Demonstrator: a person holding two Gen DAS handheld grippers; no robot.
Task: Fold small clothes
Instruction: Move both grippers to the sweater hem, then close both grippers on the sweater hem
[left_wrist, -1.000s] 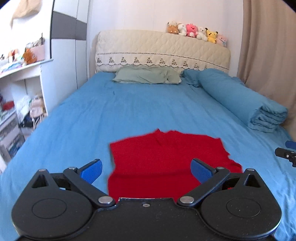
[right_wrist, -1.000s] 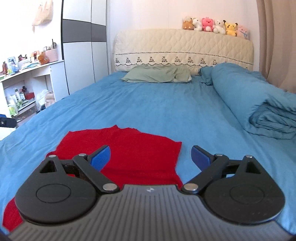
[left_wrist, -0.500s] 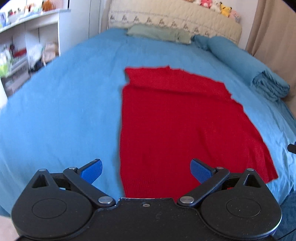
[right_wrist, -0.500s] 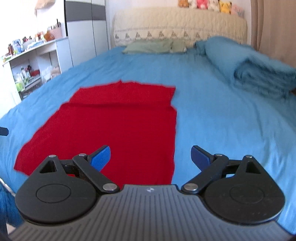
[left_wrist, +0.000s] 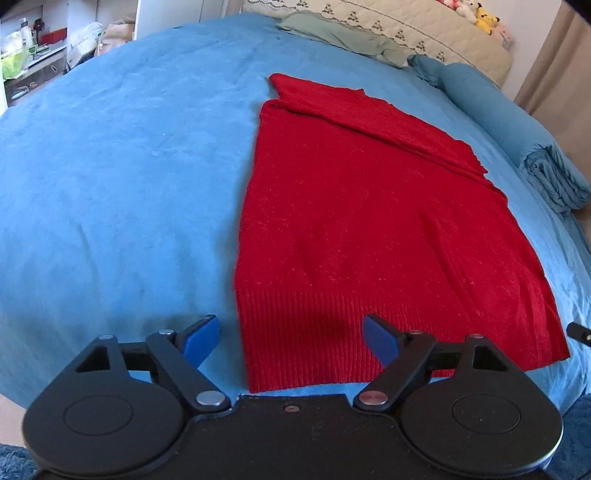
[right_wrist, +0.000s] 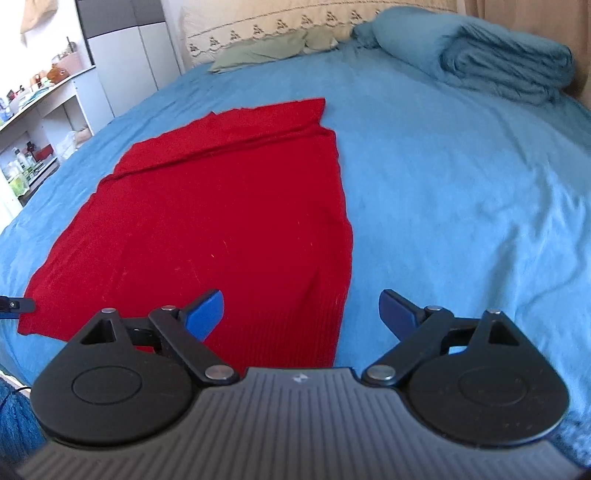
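We note the red knitted garment (left_wrist: 369, 229) lying flat on the blue bedsheet (left_wrist: 110, 184), ribbed hem nearest us, near the foot edge of the bed. Its far end already shows one band of fabric turned over the body; whether that is a folded sleeve or a collar we cannot tell. The main body is still spread out in full, so most of the folding is left.

Left gripper (left_wrist: 290, 341): jaws wide, having just been closing a little, nothing pressed between the blue pads; it hangs over the left hem corner, which lies between the fingers.

Right gripper (right_wrist: 301, 314): jaws wide, empty, straddling the right hem edge of the garment (right_wrist: 221, 221).

Our judgement: both hem corners are about to be pinched, then carried toward the far end to halve the garment. No grip made yet.
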